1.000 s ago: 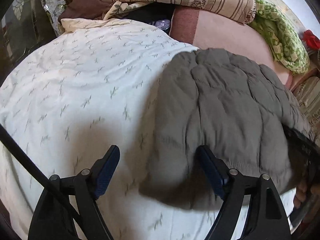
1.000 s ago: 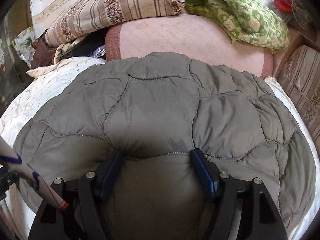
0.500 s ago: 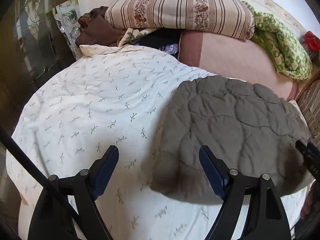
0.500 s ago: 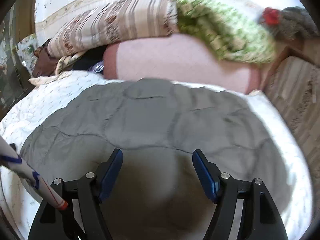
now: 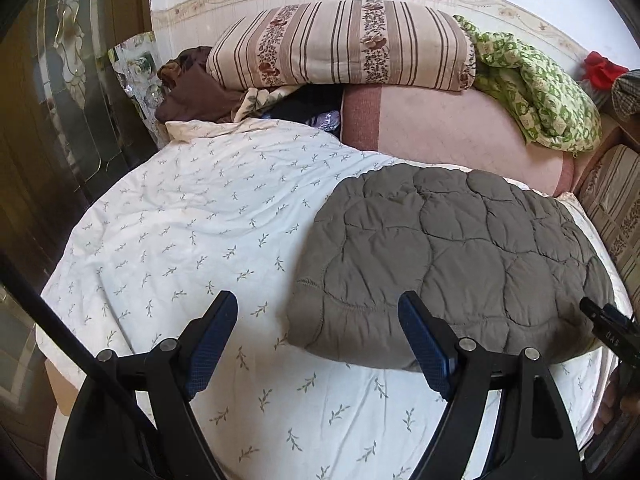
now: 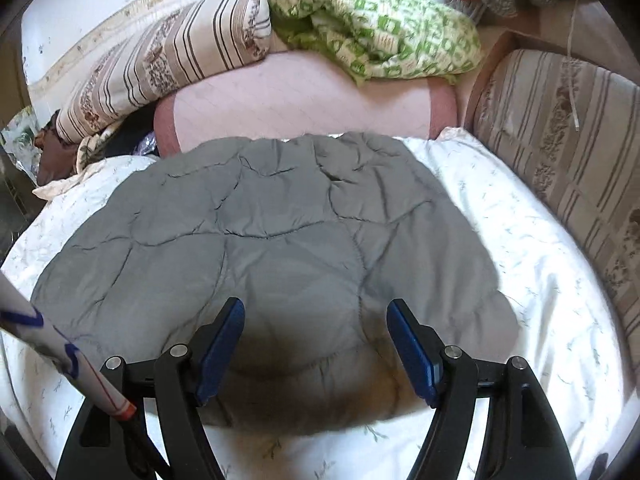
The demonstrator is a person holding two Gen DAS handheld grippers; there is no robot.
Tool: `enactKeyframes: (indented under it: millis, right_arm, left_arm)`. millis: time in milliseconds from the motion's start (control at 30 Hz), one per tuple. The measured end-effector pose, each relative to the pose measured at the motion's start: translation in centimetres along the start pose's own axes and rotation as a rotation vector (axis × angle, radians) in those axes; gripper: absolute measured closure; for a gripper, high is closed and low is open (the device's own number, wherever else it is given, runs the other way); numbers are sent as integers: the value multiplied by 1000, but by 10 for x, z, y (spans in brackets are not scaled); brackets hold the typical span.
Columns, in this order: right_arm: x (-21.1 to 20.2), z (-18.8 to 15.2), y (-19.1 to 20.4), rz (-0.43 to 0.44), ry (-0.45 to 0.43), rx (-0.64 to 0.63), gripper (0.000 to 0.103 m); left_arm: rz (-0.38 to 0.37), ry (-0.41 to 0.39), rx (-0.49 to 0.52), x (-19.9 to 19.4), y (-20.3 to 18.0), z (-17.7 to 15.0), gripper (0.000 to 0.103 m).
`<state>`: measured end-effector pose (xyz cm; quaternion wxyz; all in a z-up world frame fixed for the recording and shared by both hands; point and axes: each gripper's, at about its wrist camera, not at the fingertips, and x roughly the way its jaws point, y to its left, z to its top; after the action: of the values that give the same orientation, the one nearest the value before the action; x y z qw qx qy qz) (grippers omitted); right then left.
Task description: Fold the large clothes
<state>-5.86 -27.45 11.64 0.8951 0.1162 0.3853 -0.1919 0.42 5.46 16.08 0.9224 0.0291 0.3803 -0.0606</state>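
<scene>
Two wrist fisheyes, each looking forward and steeply down along its own tongs, whose black arms and blue pads fill the bottom of the frame.

Left view: sits over the left part of the bed, above the white leaf-print bedsheet point(image 5: 192, 240), facing the wall end. The folded grey quilted jacket point(image 5: 460, 256) lies right of centre, moderately near.

Right view: directly over the same jacket point(image 6: 280, 232), closer, jacket centred, sheet point(image 6: 532, 264) at both sides.

Shared: jacket, sheet, striped floral cushion point(image 5: 344, 44) point(image 6: 168, 52), pink quilted mat point(image 5: 452, 128) point(image 6: 296, 100), green-patterned cloth point(image 5: 536, 92) point(image 6: 380, 28), wall behind.
</scene>
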Motion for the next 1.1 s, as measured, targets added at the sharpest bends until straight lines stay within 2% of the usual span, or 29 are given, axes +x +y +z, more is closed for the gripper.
enactKeyframes:
  millis: [300,500,600,700,867,967,1100]
  right_arm:
    - [16,-20,-49,-79,65,89,24]
    - [-4,-14,-57,-78,26,127,24]
    - [-14,-7,-48,-68,-15,107,24]
    - [-9,4,-33,-36,-13,82,24]
    - [17,33,5,-28,-41,-7,24]
    - [39,52,36,11,-40,-51,24]
    - [69,64,73,84,-7,-144,24]
  left_arm:
    - [-11,-12,19,-20,-10,-10,21]
    - [-7,-13,33,-18,-16,-12,19]
    - [-1,-3,36,-3,-18,-11,19]
    - [18,15,38,24,-20,-5,19]
    - [26,79,23,82,-36,11,19]
    - [29,99,45,113,-53,20,19]
    - [74,118,95,152,-78,24,19]
